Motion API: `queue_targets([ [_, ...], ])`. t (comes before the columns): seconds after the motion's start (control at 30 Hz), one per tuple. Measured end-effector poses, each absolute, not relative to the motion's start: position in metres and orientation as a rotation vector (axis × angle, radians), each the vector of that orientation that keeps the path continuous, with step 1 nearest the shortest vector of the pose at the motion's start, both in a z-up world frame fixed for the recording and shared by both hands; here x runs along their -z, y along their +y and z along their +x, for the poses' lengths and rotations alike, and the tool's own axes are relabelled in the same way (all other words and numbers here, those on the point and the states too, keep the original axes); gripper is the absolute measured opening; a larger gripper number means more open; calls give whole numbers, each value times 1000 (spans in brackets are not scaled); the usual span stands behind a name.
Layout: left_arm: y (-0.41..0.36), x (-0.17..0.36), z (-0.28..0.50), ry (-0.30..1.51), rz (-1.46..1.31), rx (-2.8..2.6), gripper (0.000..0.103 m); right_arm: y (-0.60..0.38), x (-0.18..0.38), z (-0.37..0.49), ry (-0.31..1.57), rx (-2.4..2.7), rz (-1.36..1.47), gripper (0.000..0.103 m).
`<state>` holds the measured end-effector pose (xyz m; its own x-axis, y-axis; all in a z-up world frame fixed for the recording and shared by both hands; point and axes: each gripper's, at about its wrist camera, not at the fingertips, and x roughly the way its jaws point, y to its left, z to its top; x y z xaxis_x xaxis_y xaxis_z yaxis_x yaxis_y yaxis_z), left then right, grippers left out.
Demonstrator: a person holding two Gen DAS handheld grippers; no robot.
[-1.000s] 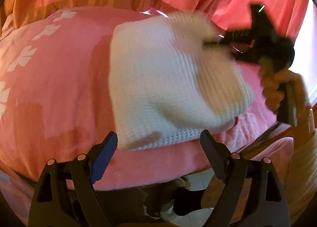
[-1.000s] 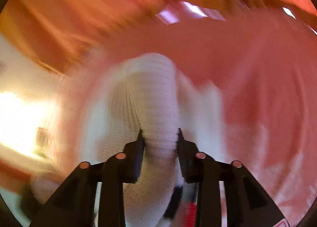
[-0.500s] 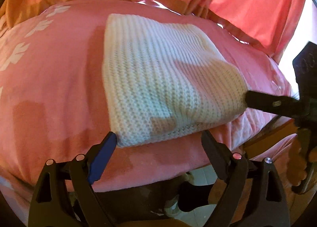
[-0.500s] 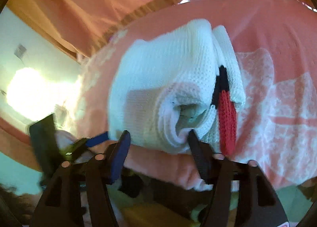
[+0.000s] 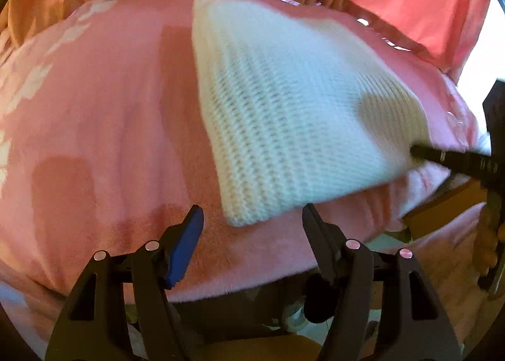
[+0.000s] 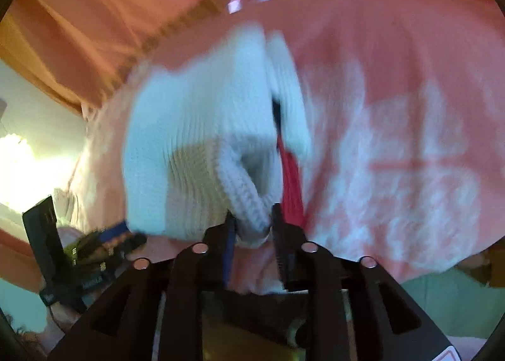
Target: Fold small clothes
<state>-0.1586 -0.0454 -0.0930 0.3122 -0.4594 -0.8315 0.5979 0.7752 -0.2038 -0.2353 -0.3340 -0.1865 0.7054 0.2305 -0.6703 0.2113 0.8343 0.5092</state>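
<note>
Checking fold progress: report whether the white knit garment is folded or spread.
Folded: the white knit garment shows stacked layers at its near edge on the pink blanket.

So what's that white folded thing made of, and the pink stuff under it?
The white folded knitted garment looks like soft yarn, wool or acrylic: rows of chunky ribbed stitches show, matte, not shiny. The pink patterned blanket beneath seems to be fuzzy fleece or plush, with a short nap and a pale woven-in pattern. The right gripper pinches the garment's thick edge, which bunches softly.

One folded white knit garment point(image 5: 293, 115), one pink blanket point(image 5: 104, 115), two tools: left tool point(image 5: 252, 222), right tool point(image 6: 251, 225)
</note>
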Motion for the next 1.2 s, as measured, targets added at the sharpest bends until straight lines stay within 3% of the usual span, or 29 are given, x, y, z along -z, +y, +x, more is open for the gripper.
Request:
queue_targets([
  [0.17, -38, 32, -159, 929, 92, 789, 80, -348, 136, -215, 729, 9, 490, 55],
  [0.27, -55, 13, -140, 877, 84, 794, 82, -363, 127, -171, 762, 2, 441, 56],
  [0.43, -88, 26, -100, 877, 113, 734, 82, -362, 145, -100, 871, -9, 425, 56],
  [0.5, -96, 36, -85, 890, 104, 722, 82, -359, 160, -77, 915, -36, 457, 53],
  [0.53, -96, 41, -80, 899, 95, 719, 82, -359, 166, -72, 929, -47, 474, 29],
  [0.57, -97, 47, -74, 911, 77, 722, 82, -357, 168, -69, 935, -73, 482, 15],
  [0.73, -88, 60, -61, 937, 29, 721, 82, -364, 136, -91, 780, -52, 452, 14],
  [0.83, -86, 66, -55, 961, 9, 718, 82, -373, 174, -66, 946, 36, 398, 20],
  [0.93, -87, 66, -56, 958, 23, 714, 82, -373, 166, -82, 904, 25, 431, 23],
  [1.07, -84, 62, -63, 929, 31, 713, 83, -370, 132, -158, 736, -24, 474, 38],
  [1.13, -83, 63, -65, 938, 21, 714, 84, -358, 138, -198, 712, -52, 519, 39],
  [1.2, -82, 65, -66, 947, 23, 710, 84, -340, 154, -223, 742, -70, 517, 28],
])
